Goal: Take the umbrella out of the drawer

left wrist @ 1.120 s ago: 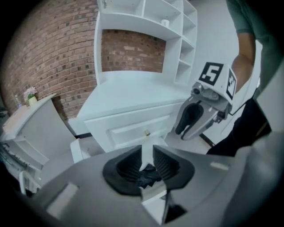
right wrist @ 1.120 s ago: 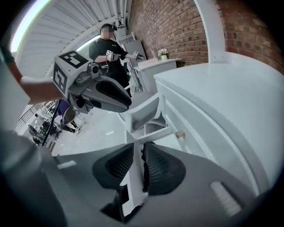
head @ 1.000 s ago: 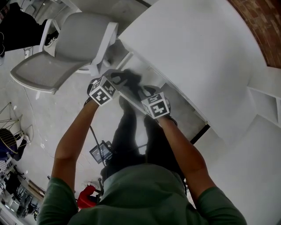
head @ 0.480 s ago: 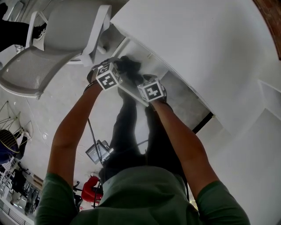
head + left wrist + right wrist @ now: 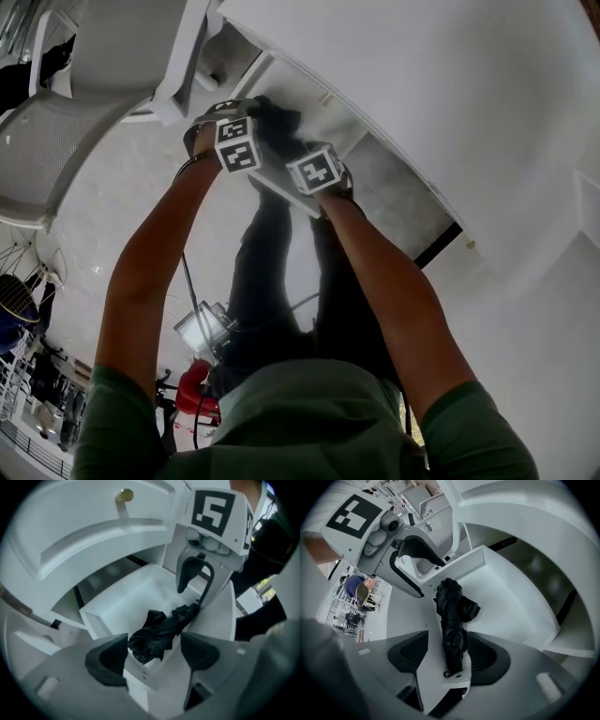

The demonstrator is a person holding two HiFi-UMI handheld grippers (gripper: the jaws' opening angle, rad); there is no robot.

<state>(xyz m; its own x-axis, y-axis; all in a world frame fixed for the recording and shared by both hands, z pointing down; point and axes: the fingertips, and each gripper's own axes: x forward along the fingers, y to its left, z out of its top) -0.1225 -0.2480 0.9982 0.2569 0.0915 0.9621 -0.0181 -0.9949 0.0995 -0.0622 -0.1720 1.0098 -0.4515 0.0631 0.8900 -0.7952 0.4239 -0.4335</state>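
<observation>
The umbrella [image 5: 451, 609], black and folded, lies inside the open white drawer [image 5: 474, 557], close along the drawer wall on the person's side. One end of it reaches almost to the drawer corner. Its long axis runs from one gripper to the other, so each gripper hangs above a different end. The right gripper [image 5: 449, 651] points steeply down, and its jaws are spread and have just been opening. In the right gripper view the thin strap end of the umbrella lies in line between the two pads, but the pads do not press on it. The left gripper [image 5: 153, 648] is also spread, with jaws that have just been opening. In the left gripper view the loose, ruffled end of the cloth shows in the gap between the pads, lower down and not touched. I judge that the right gripper is the better placed one, because the umbrella body runs straight away from it through the gap of its jaws, while the left gripper meets the cloth at a slant. What stands in the way is mainly the near drawer wall and its corner, since one jaw must go down between this wall and the umbrella. The two grippers are also near each other. Above the drawer there is another drawer front with a brass knob [image 5: 124, 495] and the white worktop [image 5: 422, 84]. A pale chair [image 5: 103, 84] stands on the floor at the left, well apart.
</observation>
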